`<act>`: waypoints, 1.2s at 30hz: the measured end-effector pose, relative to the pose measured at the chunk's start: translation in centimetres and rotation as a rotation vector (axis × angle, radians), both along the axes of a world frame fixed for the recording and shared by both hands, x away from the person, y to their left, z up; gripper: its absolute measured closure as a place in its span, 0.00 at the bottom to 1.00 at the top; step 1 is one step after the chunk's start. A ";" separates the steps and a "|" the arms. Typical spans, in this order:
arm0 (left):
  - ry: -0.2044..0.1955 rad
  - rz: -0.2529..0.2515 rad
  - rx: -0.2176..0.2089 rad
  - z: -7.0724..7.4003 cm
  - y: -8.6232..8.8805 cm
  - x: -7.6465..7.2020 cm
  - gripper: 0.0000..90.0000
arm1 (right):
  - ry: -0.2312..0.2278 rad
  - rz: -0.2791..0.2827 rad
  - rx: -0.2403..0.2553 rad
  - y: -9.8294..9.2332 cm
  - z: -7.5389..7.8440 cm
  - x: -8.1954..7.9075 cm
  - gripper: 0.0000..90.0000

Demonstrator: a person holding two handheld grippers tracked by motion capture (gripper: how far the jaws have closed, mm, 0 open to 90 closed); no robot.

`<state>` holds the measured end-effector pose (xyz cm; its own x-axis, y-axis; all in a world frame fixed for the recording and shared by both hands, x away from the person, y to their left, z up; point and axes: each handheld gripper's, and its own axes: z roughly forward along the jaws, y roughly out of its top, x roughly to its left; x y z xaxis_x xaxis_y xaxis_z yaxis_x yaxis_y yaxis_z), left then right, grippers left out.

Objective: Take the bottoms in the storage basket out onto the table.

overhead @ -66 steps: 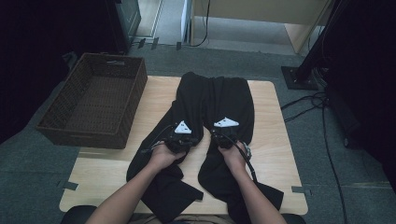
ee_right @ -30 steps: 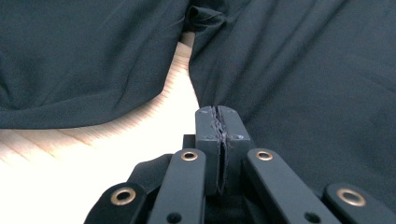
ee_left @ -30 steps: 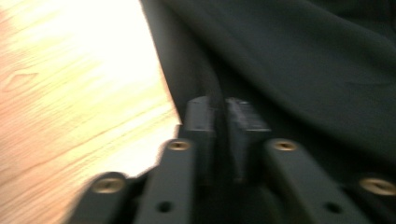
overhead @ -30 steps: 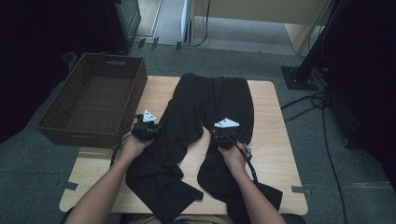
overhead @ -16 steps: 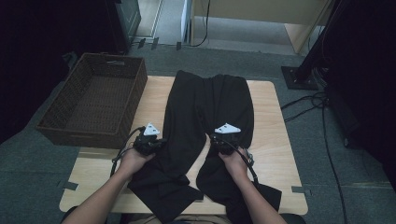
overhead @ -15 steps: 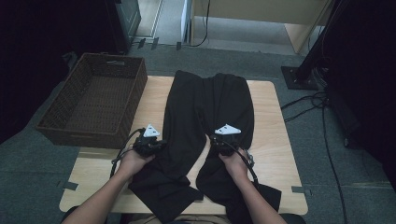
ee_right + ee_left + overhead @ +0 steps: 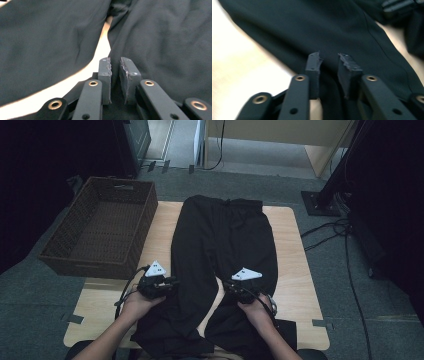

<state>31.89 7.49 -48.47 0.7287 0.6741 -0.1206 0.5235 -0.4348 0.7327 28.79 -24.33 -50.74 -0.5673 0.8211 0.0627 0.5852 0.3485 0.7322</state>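
Note:
Black trousers (image 7: 220, 235) lie flat on the wooden table (image 7: 295, 265), waistband at the far side, both legs running toward the person. My left gripper (image 7: 170, 283) is at the outer edge of the left leg (image 7: 352, 32). Its jaws have just been opening; its pads (image 7: 313, 65) stand apart over the cloth's edge without pressing it. My right gripper (image 7: 229, 285) sits at the inner edge of the right leg (image 7: 165, 37). Its jaws have also just been opening, leaving a narrow gap between the pads (image 7: 128, 72), with cloth under them.
A dark woven basket (image 7: 85, 265) stands at the table's left, partly past its edge. Bare wood shows between the two legs (image 7: 102, 50) and along the right side. Cables (image 7: 345, 245) and a black stand base (image 7: 320, 202) lie on the floor at the right.
The left hand went from the middle of the trousers out to the left leg's edge. Both hands then drew back toward the person. The legs now lie straighter and apart.

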 end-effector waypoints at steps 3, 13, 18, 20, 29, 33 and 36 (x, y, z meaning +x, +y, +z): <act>-0.032 0.028 0.010 0.2 -0.3 1.9 0.71 | -0.014 -0.019 0.023 -0.3 0.5 1.2 0.81; -0.022 0.088 0.049 -1.7 -1.1 6.5 0.63 | -0.014 -0.079 0.054 -0.8 0.0 5.9 0.71; -0.024 0.096 0.048 -2.0 -1.4 6.9 0.62 | -0.007 -0.106 0.051 -1.1 -0.4 7.7 0.70; -0.035 0.098 0.068 -2.2 -1.6 7.1 0.61 | -0.029 -0.110 0.028 -1.2 -0.7 8.1 0.69; -0.056 0.089 0.098 -2.8 -1.7 7.1 0.67 | -0.062 -0.105 -0.003 -1.3 -1.4 8.5 0.62; -0.059 0.062 0.085 -2.9 -1.7 6.8 0.83 | -0.065 -0.104 -0.008 -1.3 -1.4 8.5 0.64; -0.067 0.051 0.089 -2.9 -1.8 6.2 0.93 | -0.071 -0.092 -0.009 -1.2 -1.4 8.4 0.70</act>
<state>38.14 5.65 -51.40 0.6978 0.7162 -0.0107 0.4974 -0.4737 0.7268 37.22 -25.54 -52.17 -0.4925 0.8701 0.0175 0.5620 0.3027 0.7697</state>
